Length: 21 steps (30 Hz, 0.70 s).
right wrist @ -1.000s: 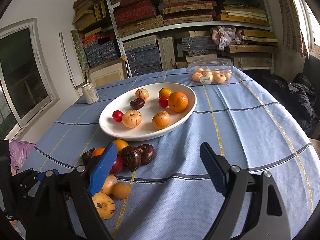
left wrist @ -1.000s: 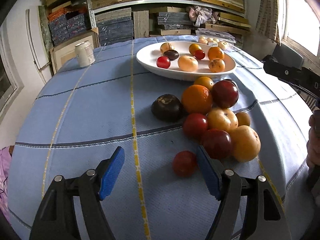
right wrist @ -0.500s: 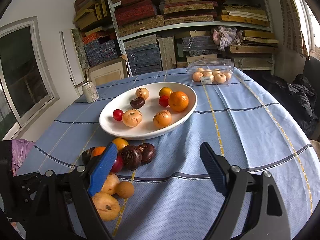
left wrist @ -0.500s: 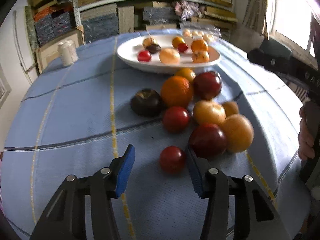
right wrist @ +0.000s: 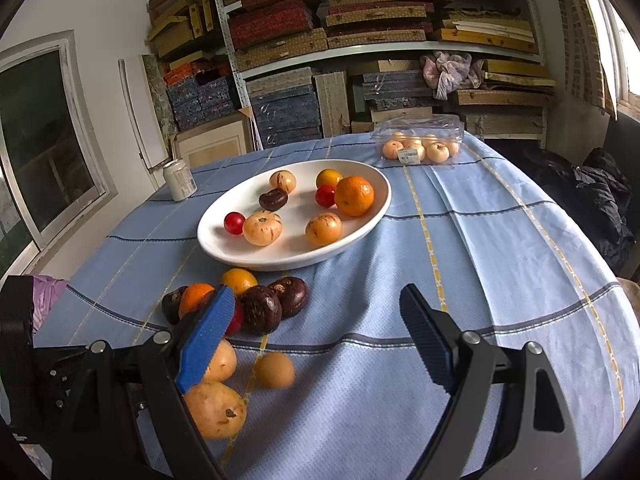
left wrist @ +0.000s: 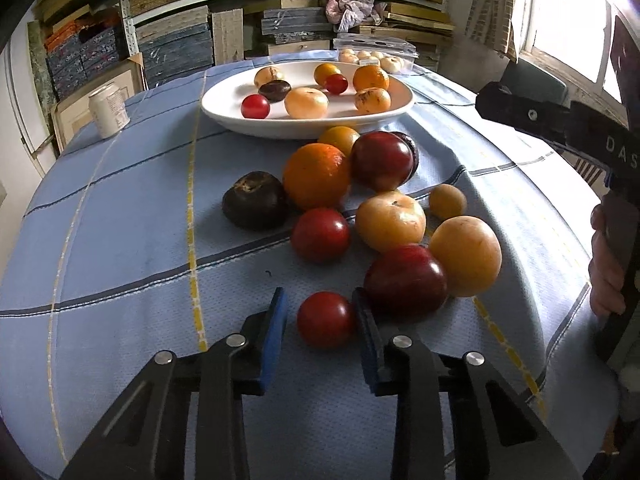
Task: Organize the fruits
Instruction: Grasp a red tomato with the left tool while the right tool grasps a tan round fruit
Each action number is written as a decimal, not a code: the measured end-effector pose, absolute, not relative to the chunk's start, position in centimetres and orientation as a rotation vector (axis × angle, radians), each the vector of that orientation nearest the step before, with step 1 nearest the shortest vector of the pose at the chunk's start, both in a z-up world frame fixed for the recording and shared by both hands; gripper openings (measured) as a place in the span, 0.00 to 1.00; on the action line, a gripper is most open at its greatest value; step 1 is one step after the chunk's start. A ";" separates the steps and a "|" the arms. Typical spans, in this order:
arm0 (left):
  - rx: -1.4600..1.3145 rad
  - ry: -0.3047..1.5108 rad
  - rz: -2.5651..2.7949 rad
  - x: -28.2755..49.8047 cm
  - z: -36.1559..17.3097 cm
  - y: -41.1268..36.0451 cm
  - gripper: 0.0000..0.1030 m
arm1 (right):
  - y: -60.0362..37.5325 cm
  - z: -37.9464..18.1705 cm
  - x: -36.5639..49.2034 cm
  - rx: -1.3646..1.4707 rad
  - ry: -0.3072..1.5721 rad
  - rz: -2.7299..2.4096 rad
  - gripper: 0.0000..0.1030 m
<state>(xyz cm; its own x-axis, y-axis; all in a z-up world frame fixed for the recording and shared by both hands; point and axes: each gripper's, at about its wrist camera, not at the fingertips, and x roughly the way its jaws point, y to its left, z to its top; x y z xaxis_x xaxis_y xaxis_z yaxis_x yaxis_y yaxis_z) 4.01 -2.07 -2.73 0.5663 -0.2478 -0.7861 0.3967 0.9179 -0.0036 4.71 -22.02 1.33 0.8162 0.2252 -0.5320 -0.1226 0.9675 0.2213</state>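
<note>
Only the left wrist view shows the left gripper (left wrist: 320, 316) with fingers apart around a small red tomato (left wrist: 325, 319), the right finger seemingly touching it. The right gripper (right wrist: 316, 332) hovers wide open over a blue checked tablecloth (right wrist: 500, 248). Behind the white bowl (right wrist: 240, 248) of fruit, stacked shelves (right wrist: 360, 44) fill the wall.

This looks like a storeroom used as a home room. Tall metal shelves (right wrist: 360, 52) at 12 o'clock are stuffed with flat patterned boxes (right wrist: 276, 24). A round table with a blue checked cloth (right wrist: 480, 248) fills the middle, and a white-framed window (right wrist: 44, 140) sits at 9 o'clock.
</note>
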 end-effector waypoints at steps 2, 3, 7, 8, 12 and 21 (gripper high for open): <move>0.181 0.892 -0.383 3.9 -2.7 -2.1 0.28 | -22.2 1.2 4.4 0.185 0.588 0.181 0.80; 0.177 0.893 -0.385 3.9 -2.7 -2.1 0.26 | -22.4 1.2 4.3 0.189 0.590 0.179 0.80; 0.150 0.855 -0.340 3.7 -2.0 -1.3 0.25 | -22.9 0.8 3.8 0.212 0.615 0.196 0.80; 0.145 0.842 -0.321 3.6 -1.8 -1.0 0.25 | -22.7 0.6 3.5 0.200 0.627 0.204 0.80; 0.112 0.813 -0.227 4.0 -1.2 0.4 0.25 | -21.1 -0.1 2.6 0.099 0.663 0.233 0.64; 0.114 0.806 -0.215 4.0 -0.9 0.7 0.25 | -18.4 -1.6 3.4 -0.021 0.749 0.269 0.52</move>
<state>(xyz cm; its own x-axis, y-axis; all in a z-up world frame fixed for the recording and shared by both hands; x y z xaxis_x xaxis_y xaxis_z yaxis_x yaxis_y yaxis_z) 3.98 0.71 -0.91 0.6724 -0.1473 -0.7254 0.2337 0.9721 0.0192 3.42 -18.40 -1.60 0.6997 0.2338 -0.6751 -0.2485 0.9656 0.0769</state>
